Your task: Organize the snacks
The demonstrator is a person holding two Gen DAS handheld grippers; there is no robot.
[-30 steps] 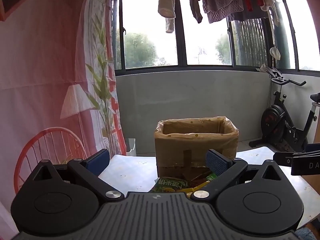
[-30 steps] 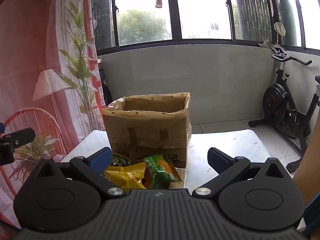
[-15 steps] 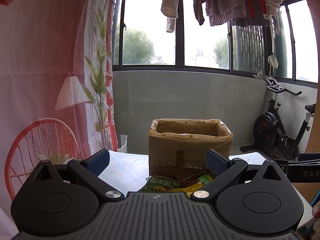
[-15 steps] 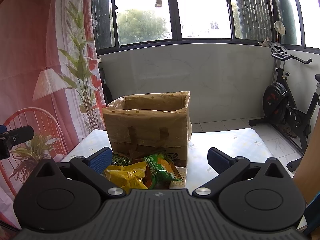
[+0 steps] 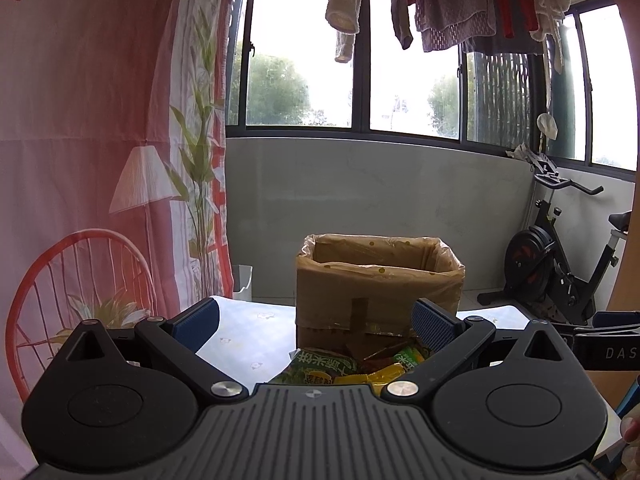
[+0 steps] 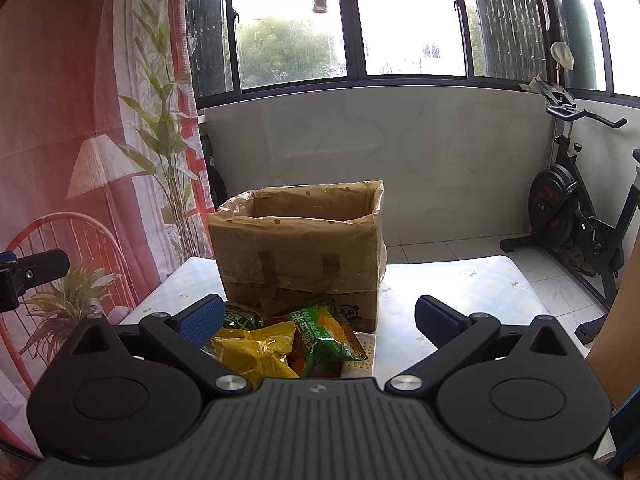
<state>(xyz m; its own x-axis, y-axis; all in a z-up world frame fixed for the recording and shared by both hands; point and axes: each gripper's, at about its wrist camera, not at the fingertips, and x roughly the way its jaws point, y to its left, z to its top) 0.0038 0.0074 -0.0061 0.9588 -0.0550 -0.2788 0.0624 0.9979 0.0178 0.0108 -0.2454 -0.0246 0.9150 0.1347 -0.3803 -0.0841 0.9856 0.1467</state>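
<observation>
A brown cardboard box (image 5: 378, 284) lined with a plastic bag stands open on the pale table (image 5: 244, 340); it also shows in the right wrist view (image 6: 300, 256). A pile of snack packets lies in front of it: a green packet (image 6: 324, 336), a yellow packet (image 6: 256, 350), a dark green packet (image 5: 320, 366). My left gripper (image 5: 316, 322) is open and empty, held above and short of the pile. My right gripper (image 6: 318, 318) is open and empty, just behind the pile.
An exercise bike (image 6: 580, 216) stands on the floor at the right. A pink printed curtain (image 5: 100, 160) hangs at the left. Laundry (image 5: 460, 0) hangs above the window. The table (image 6: 460, 280) has bare surface right of the box. A white bin (image 5: 242, 278) sits on the floor.
The left gripper has drifted back and left, so the box sits further right and smaller in its view. The right gripper has barely moved. Both stay open.
</observation>
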